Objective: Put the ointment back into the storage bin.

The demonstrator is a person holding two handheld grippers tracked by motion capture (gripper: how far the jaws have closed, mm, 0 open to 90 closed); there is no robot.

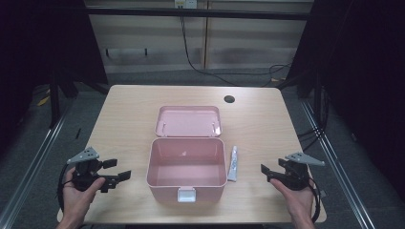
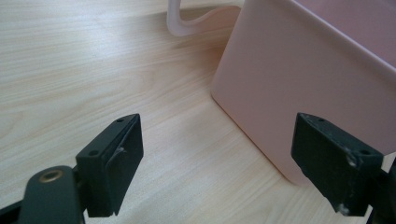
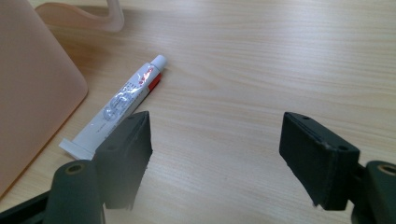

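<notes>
I'm holding the left gripper [image 1: 116, 170] and the right gripper [image 1: 270, 172] low over the light wooden worktop [image 1: 129, 112], both with jaws spread wide and pinching nothing. The open pink plastic box [image 1: 186, 167] is sitting between them, its detached pink lid [image 1: 188, 121] lying just behind it. The small white tube with red print [image 3: 119, 105] is lying just beside the box's right wall, near my right gripper and untouched.

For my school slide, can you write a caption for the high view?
Two open hand-held grippers flank an empty pink box, white tube beside it.
</notes>
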